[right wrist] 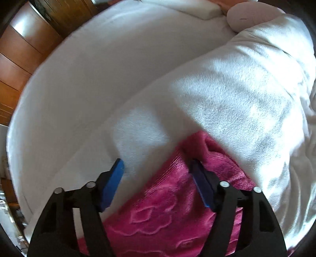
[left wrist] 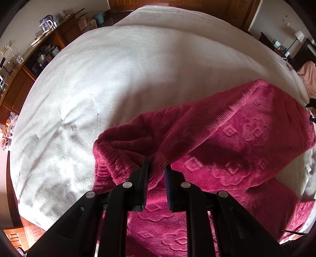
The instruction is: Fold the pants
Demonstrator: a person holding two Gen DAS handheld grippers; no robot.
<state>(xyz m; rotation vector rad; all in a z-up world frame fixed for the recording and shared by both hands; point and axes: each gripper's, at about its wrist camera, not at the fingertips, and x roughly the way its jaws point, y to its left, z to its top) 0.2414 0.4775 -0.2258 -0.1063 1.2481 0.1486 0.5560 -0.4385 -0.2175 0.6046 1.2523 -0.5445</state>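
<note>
Dark pink fleece pants (left wrist: 227, 134) with an embossed pattern lie on a white bed (left wrist: 128, 69), one part folded over another. My left gripper (left wrist: 157, 164) is shut on a raised fold of the pants, lifting that edge off the layer below. In the right wrist view the pants (right wrist: 158, 207) end at a rumpled edge. My right gripper (right wrist: 157, 162) points down over that edge with its blue pads wide apart. The left pad (right wrist: 114, 183) is over white cover, the right pad (right wrist: 201, 185) is over pink fleece. Nothing is pinched between them.
A thick white blanket (right wrist: 237, 98) lies bunched to the right of the pants' end, with a pillow (right wrist: 197, 8) beyond it. Wooden cabinets (left wrist: 21, 83) with a kettle (left wrist: 46, 23) line the left wall. A bedside lamp (left wrist: 297, 36) stands at the far right.
</note>
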